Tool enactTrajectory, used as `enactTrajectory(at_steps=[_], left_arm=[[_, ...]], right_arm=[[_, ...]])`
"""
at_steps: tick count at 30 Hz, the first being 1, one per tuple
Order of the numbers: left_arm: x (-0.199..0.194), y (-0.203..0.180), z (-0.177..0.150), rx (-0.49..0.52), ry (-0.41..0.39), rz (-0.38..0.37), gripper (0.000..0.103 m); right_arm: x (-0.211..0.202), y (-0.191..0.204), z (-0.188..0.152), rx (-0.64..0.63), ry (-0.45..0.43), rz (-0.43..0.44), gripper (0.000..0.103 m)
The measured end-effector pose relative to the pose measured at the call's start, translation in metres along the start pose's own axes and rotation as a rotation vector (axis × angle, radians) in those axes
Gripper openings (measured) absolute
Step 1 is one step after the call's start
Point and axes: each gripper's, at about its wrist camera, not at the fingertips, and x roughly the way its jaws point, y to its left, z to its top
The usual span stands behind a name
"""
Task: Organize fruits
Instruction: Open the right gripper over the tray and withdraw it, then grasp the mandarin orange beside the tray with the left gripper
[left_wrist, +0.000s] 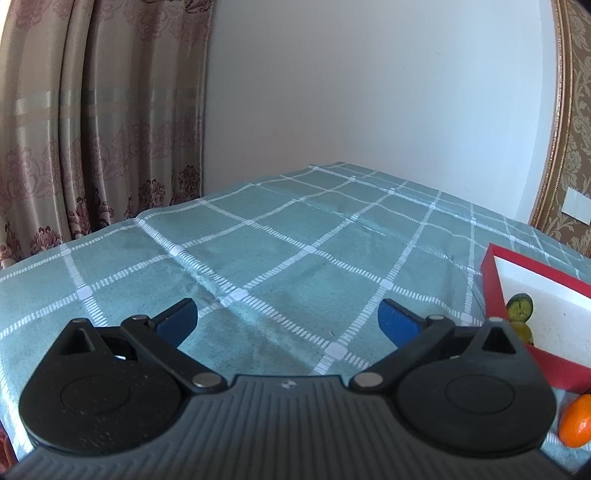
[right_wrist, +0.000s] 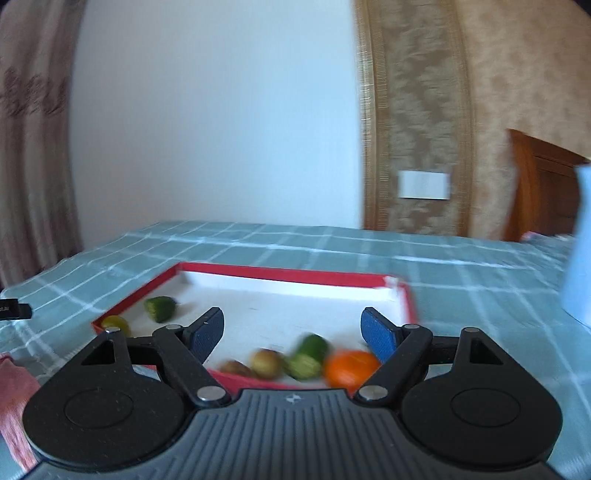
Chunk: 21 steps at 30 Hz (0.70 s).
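Bench (right_wrist: 258, 243) under green checked cloth, before a pale wall. Red tray (right_wrist: 295, 275) holding cucumber pieces, small brownish fruits, an orange (right_wrist: 349, 367). Probably between placements; next, reaching for the loose orange (left_wrist: 576, 421) outside the tray. Right gripper (right_wrist: 293, 332) wide open, empty. Left gripper (left_wrist: 288, 319) open, empty too.

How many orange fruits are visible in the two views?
2: one orange in the red tray, at its near edge; another orange on the cloth outside the tray. More may be hidden behind the grippers.
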Motion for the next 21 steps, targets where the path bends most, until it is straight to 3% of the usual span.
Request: enactTrajectory(at_steps=[4, 8, 13, 17, 19, 21], left_arm=[[-0.012, -0.008, -0.002, 0.036, -0.048, -0.023, 0.103], [-0.04, -0.027, -0.008, 0.071, -0.043, -0.169, 0.103], [-0.081, -0.069, -0.021, 0.212, -0.1, -0.36, 0.103], [-0.1, -0.103, -0.036, 0.356, -0.156, -0.429, 0.101], [-0.103, -0.116, -0.044, 0.425, -0.151, -0.443, 0.093], [-0.102, -0.127, -0.052, 0.473, -0.123, -0.464, 0.093]], right_arm=[[-0.018, -0.022, -0.019, 0.053, -0.023, -0.079, 0.082], [-0.031, -0.036, -0.027, 0.123, -0.069, -0.092, 0.083], [-0.033, -0.04, -0.028, 0.148, -0.09, -0.088, 0.085], [-0.037, -0.043, -0.029, 0.165, -0.1, -0.083, 0.088], [-0.039, -0.044, -0.031, 0.174, -0.108, -0.082, 0.089], [-0.04, -0.046, -0.031, 0.185, -0.114, -0.079, 0.089]])
